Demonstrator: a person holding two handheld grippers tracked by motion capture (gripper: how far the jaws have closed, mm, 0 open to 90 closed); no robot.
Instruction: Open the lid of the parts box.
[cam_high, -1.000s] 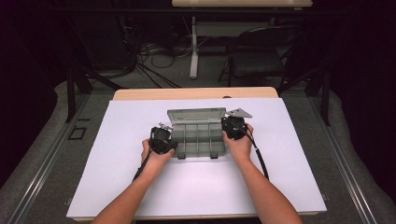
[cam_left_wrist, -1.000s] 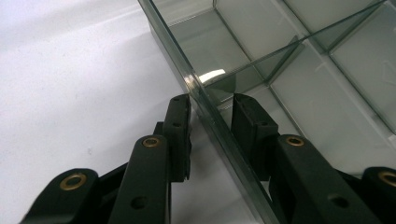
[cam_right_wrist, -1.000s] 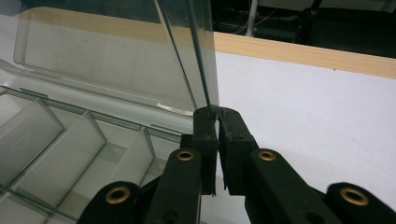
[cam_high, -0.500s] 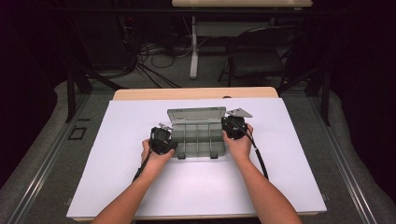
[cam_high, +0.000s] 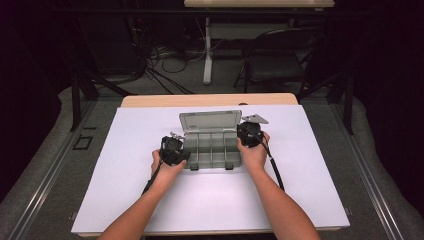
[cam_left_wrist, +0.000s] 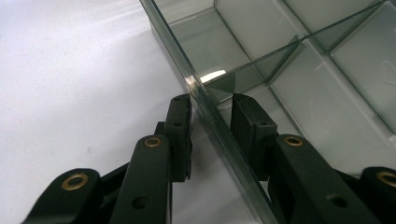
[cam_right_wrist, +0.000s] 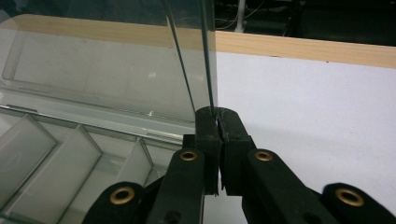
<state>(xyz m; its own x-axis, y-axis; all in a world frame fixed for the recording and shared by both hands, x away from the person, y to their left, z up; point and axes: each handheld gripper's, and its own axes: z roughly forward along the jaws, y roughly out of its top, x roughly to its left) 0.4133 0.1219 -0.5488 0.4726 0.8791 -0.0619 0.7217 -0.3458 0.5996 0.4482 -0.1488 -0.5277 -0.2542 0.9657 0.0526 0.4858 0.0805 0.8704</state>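
A clear plastic compartment box sits open at the middle of the white table top. Its lid stands raised at the back. My left gripper is at the box's left side. In the left gripper view its jaws straddle the left wall, one outside and one inside, closed onto it. My right gripper is at the back right corner. There the jaws are shut on the thin side edge of the lid. The compartments look empty.
A wooden table edge runs behind the white top. Beyond it on the floor are a dark chair, a table leg and loose cables. White surface lies to both sides of the box.
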